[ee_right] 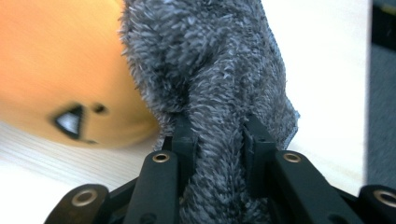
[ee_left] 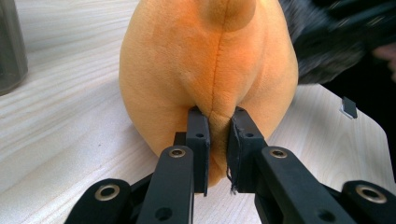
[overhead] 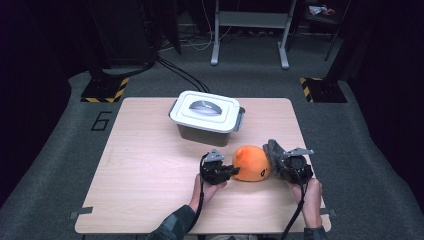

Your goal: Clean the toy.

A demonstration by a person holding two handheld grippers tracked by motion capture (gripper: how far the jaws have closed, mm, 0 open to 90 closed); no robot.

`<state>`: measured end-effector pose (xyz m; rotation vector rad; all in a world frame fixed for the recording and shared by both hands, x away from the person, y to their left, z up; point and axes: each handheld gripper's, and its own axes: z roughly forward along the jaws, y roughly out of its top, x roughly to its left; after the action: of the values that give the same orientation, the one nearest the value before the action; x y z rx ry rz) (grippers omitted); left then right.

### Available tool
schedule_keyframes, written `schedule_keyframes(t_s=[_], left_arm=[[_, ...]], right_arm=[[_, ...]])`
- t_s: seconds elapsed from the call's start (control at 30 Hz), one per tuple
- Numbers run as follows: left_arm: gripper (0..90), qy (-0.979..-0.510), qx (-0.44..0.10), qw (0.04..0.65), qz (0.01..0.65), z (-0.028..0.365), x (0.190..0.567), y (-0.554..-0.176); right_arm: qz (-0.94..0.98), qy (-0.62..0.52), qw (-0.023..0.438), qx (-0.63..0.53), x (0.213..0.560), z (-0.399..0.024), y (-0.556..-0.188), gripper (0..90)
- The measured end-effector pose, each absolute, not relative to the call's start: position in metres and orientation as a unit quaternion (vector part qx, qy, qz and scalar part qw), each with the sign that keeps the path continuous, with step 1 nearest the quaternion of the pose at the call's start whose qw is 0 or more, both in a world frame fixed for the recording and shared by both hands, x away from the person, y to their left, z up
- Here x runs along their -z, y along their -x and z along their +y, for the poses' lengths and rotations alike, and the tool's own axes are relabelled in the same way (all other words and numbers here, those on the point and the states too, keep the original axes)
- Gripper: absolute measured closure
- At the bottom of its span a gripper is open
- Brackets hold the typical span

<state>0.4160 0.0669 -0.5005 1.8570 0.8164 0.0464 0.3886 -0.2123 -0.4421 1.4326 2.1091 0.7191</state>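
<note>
An orange plush toy point(overhead: 252, 163) lies on the wooden table point(overhead: 150, 170), near its front right. My left gripper point(overhead: 231, 171) is at the toy's left side, shut on a fold of the orange plush point(ee_left: 217, 126) along its seam. My right gripper point(overhead: 278, 162) is at the toy's right side, shut on a grey fuzzy cloth point(ee_right: 219, 93) that rests against the toy point(ee_right: 60, 70). In the high view the grey cloth point(overhead: 274, 151) stands up beside the orange body. A small dark eye mark point(ee_right: 70, 121) shows on the plush.
A grey plastic box with a white clip-on lid point(overhead: 205, 112) stands at the back middle of the table, behind the toy. Its wall point(ee_left: 11, 46) shows at the far left of the left gripper view. The table's right edge point(overhead: 305, 165) is close to my right gripper.
</note>
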Motion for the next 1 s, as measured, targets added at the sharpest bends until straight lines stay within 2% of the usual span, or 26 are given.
schedule_keyframes(t_s=[0.17,0.37,0.43,0.67,0.8,1.0], left_arm=[[80.1,-0.777,-0.02,0.529,0.341,0.067,0.501,-0.417],[78.2,-0.775,-0.02,0.53,0.343,0.068,0.501,-0.418],[74.4,-0.775,-0.022,0.531,0.342,0.069,0.501,-0.419],[48.7,-0.765,-0.009,0.534,0.36,0.073,0.503,-0.419],[43.8,-0.758,0.01,0.535,0.373,0.077,0.51,-0.42],[45.1,-0.755,0.019,0.544,0.365,0.07,0.514,-0.418]], right_arm=[[0.784,-0.488,0.255,-0.288,0.418,-0.191,-0.379,71.0],[0.805,-0.468,0.237,-0.278,0.427,-0.169,-0.39,71.4],[0.802,-0.476,0.233,-0.276,0.433,-0.17,-0.395,71.6],[0.795,-0.49,0.234,-0.271,0.442,-0.181,-0.401,72.1],[0.787,-0.5,0.23,-0.28,0.446,-0.188,-0.402,72.1],[0.783,-0.505,0.226,-0.284,0.448,-0.191,-0.403,72.2]])
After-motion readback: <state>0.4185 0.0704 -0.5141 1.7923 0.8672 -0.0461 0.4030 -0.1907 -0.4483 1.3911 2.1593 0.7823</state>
